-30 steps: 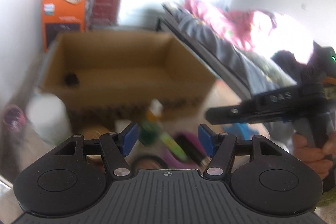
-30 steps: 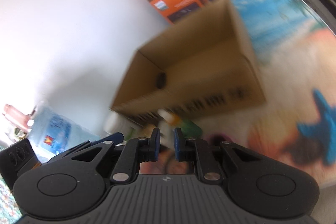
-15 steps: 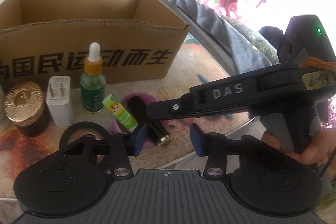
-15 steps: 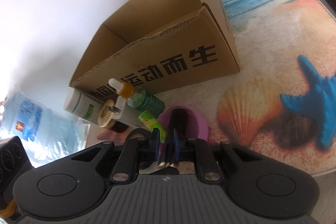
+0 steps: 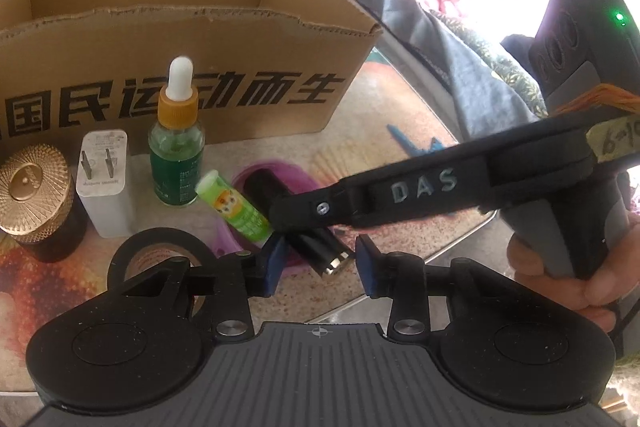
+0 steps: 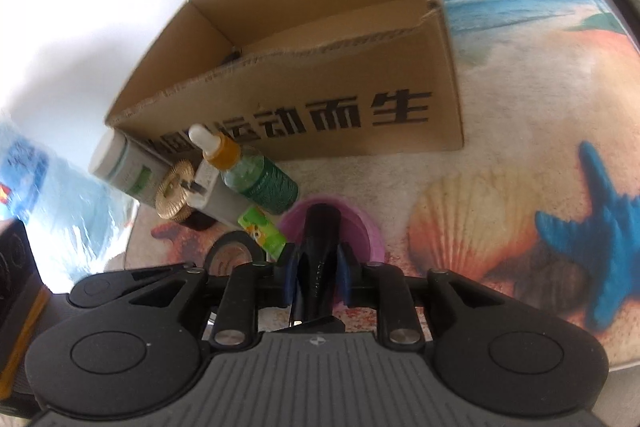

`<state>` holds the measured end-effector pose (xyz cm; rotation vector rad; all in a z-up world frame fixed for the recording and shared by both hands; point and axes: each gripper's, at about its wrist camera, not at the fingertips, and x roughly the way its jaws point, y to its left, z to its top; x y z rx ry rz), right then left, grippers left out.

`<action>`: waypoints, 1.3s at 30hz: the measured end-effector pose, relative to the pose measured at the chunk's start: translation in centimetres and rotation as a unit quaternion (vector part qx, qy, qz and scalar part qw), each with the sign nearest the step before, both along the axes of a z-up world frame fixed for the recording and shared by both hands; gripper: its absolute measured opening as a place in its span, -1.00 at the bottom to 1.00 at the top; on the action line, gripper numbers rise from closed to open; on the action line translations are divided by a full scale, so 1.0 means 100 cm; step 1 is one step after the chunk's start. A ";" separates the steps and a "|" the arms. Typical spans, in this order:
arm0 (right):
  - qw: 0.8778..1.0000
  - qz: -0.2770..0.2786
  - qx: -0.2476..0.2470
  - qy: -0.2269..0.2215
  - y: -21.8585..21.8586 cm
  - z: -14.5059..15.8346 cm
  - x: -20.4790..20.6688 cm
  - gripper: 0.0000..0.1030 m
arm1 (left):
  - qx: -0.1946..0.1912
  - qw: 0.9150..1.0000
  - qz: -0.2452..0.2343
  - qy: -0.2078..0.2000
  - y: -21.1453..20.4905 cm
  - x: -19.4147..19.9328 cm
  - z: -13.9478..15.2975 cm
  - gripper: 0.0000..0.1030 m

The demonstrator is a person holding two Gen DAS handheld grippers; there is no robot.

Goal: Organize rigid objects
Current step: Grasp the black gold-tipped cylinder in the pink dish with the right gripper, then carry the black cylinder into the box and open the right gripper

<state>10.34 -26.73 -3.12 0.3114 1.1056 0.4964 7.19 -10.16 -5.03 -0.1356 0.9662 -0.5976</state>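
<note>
A black cylinder (image 5: 316, 247) lies on a purple dish (image 5: 296, 175) in front of an open cardboard box (image 5: 200, 39). My right gripper (image 6: 318, 277) straddles the cylinder (image 6: 320, 239) near its end. Its jaws are opening and I see no firm press on it. In the left wrist view the right gripper (image 5: 288, 213) reaches in from the right over the cylinder. My left gripper (image 5: 320, 265) sits just before the cylinder's metal end. Its jaws are closing, with a gap on both sides. A green tube (image 5: 236, 207) lies beside the dish.
Left of the dish stand a green dropper bottle (image 5: 176, 155), a white charger plug (image 5: 105, 183) and a gold-lidded jar (image 5: 34, 195), with a black tape roll (image 5: 156, 247) lying flat. A white bottle (image 6: 120, 163) leans by the box. A hand (image 5: 560, 267) holds the right gripper. The beach-print mat (image 6: 520, 187) spreads right.
Both grippers have come down from above the box to the dish. The left jaws have narrowed. The right jaws, shut before, have parted around the black cylinder.
</note>
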 end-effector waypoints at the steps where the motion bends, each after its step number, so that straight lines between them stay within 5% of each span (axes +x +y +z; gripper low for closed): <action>1: 1.000 0.002 -0.005 0.002 0.002 -0.001 0.002 -0.52 | -0.007 1.000 -0.001 0.007 0.001 0.002 -0.001 -0.26; 14: 0.999 -0.031 0.039 -0.020 -0.010 0.009 -0.013 -0.54 | -0.020 1.000 0.008 -0.014 0.008 -0.004 0.011 -0.29; 24: 0.992 -0.021 0.071 -0.106 -0.008 0.078 -0.035 -0.54 | -0.017 0.995 0.024 -0.099 0.026 -0.021 0.068 -0.38; 30: 0.983 0.010 0.100 -0.152 0.014 0.123 -0.006 -0.54 | 0.000 0.988 0.051 -0.145 0.048 -0.002 0.113 -0.38; 34: 0.983 0.027 0.121 -0.133 0.035 0.135 0.040 -0.54 | 0.027 0.985 0.079 -0.151 0.060 0.029 0.128 -0.38; 39: 0.990 0.037 0.128 -0.036 0.072 0.108 0.117 -0.54 | 0.077 0.986 0.103 -0.103 0.072 0.082 0.112 -0.38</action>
